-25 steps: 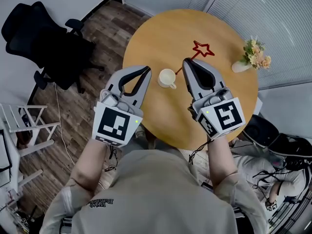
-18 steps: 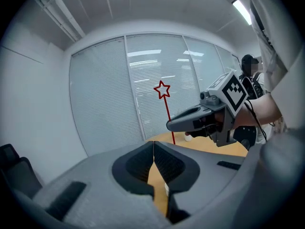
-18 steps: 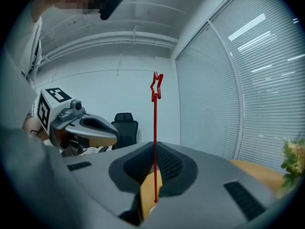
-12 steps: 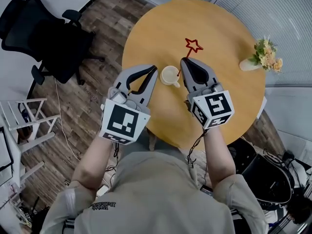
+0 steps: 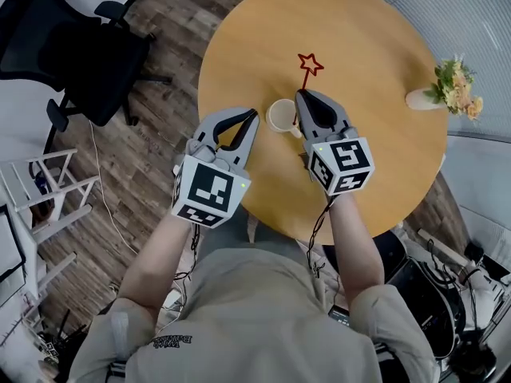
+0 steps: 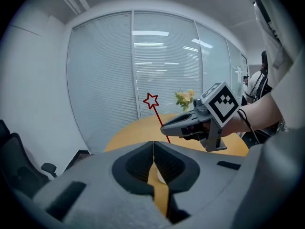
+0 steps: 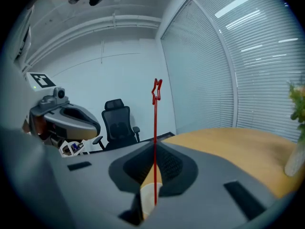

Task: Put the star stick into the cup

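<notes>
A white cup (image 5: 281, 116) stands on the round wooden table (image 5: 367, 38). My right gripper (image 5: 298, 94) is just right of the cup and shut on the thin red star stick (image 5: 308, 64). In the right gripper view the stick (image 7: 155, 128) rises upright from between the jaws (image 7: 154, 145), star on top, and the cup (image 7: 147, 187) shows below them. My left gripper (image 5: 254, 114) is shut and holds nothing, its tips just left of the cup. The left gripper view shows its closed jaws (image 6: 153, 143), the star (image 6: 151, 100) and the right gripper (image 6: 190, 123) beyond.
A small vase of flowers (image 5: 453, 94) stands at the table's right edge. A black office chair (image 5: 72, 46) is on the wood floor to the left, with a white rack (image 5: 40, 206) nearer me. Glass walls with blinds (image 6: 143, 61) lie beyond the table.
Both grippers have moved in toward the cup. The right gripper has carried the star stick nearer the cup, and the stick now stands more upright.
</notes>
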`<action>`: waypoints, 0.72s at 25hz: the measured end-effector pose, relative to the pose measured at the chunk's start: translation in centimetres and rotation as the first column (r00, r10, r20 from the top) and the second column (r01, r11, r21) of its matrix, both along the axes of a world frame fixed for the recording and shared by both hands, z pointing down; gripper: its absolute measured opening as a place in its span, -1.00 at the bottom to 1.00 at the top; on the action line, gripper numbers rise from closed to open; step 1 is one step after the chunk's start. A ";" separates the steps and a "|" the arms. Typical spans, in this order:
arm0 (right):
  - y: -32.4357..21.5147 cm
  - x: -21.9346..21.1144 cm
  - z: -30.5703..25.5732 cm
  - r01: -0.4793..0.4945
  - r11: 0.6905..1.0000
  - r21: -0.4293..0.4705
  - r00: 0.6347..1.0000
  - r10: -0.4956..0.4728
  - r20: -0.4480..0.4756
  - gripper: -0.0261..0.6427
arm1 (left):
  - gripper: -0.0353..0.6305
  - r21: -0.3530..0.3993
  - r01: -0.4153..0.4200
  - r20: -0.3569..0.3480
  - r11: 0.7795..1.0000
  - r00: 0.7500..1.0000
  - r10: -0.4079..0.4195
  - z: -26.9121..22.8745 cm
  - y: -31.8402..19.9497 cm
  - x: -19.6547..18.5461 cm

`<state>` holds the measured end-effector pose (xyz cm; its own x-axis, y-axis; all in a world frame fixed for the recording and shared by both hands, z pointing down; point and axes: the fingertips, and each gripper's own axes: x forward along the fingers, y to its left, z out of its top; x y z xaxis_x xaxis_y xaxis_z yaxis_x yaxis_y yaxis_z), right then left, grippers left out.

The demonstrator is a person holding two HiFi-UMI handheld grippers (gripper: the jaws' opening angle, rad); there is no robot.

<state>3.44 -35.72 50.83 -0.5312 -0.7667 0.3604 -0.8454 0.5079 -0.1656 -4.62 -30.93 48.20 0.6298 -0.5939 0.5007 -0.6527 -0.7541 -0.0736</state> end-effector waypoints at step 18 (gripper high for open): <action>2.3 -0.3 10.0 -0.043 0.985 -0.170 0.997 0.031 -0.074 -0.83 | -0.83 -0.167 -0.022 0.029 0.986 0.999 0.027 8.3 2.9 0.1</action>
<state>3.16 -33.45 60.79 -0.4721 -0.7090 0.5239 -0.8757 0.4454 -0.1863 -4.52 -28.00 56.49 0.6254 -0.4852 0.6111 -0.6334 -0.7730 0.0344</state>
